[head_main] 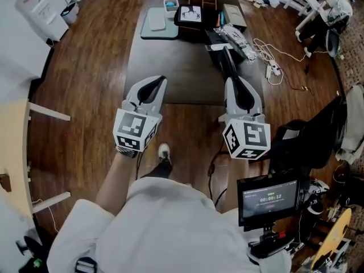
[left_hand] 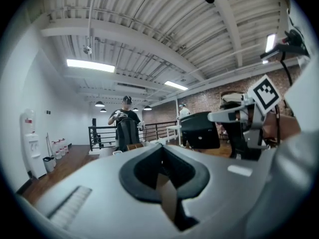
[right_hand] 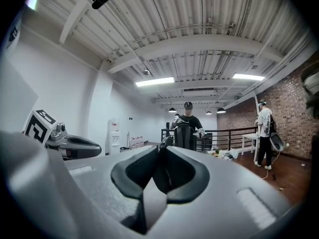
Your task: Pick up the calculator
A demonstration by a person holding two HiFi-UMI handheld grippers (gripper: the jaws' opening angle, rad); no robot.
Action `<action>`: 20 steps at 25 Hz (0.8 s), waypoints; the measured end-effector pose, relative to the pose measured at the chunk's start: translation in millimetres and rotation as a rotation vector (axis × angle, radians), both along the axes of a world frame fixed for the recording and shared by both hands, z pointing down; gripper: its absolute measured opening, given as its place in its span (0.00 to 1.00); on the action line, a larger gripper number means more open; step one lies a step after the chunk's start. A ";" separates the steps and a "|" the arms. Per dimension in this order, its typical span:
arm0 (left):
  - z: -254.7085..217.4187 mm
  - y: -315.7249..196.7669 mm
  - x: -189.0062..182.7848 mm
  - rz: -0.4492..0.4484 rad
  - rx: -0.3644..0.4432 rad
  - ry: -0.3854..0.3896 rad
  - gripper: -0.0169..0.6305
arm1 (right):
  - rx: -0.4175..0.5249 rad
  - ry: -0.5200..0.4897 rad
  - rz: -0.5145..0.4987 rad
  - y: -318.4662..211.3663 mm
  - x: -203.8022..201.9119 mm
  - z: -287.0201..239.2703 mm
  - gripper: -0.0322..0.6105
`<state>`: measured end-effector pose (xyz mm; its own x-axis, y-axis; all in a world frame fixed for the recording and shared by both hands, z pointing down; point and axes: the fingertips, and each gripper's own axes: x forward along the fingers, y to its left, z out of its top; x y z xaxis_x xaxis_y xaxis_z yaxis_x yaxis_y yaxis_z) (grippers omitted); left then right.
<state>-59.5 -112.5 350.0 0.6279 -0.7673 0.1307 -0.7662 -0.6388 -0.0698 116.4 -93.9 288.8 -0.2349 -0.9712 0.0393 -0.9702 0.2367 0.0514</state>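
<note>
L gripper [head_main: 159, 81] & R gripper [head_main: 232, 83] hover over the table [head_main: 187, 78] at its near edge. Both jaws clenched, nothing btwn. Table's near half is open. Wood floor free to its left, cables [head_main: 267, 50] on floor to its right. Far-left on table: pale tray [head_main: 169, 33] w/ white slab [head_main: 156, 20]; small tub [head_main: 170, 5] just beyond. Can't pick out calculator in table's far-end clutter, too small.

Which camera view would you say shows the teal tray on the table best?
The head view: the teal tray lies in full sight at the far end of the table, a white item resting on it. Both gripper views look level across the room, and neither shows the tray.
</note>
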 end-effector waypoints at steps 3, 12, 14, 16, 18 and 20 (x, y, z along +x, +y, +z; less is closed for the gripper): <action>-12.9 43.6 19.9 -0.003 0.048 -0.023 0.04 | 0.006 0.007 -0.011 40.8 14.0 -0.6 0.13; -6.8 175.2 59.7 -0.028 0.065 -0.037 0.04 | -0.033 0.012 -0.057 163.4 53.9 18.2 0.13; -3.3 197.8 63.2 -0.034 0.053 -0.045 0.04 | -0.051 0.007 -0.064 184.3 58.7 24.3 0.13; -0.3 215.5 65.9 -0.040 0.044 -0.054 0.04 | -0.065 0.002 -0.070 202.6 61.8 29.0 0.13; 0.3 228.3 68.4 -0.043 0.044 -0.061 0.04 | -0.073 -0.002 -0.075 217.5 64.8 32.1 0.13; -0.7 236.3 69.7 -0.043 0.047 -0.065 0.04 | -0.074 -0.008 -0.075 227.8 67.4 32.8 0.13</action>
<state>10.2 123.8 349.3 0.5857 -0.7996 0.1328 -0.7856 -0.6003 -0.1495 183.8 133.9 321.7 -0.3071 -0.9455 0.1084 -0.9501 0.3112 0.0229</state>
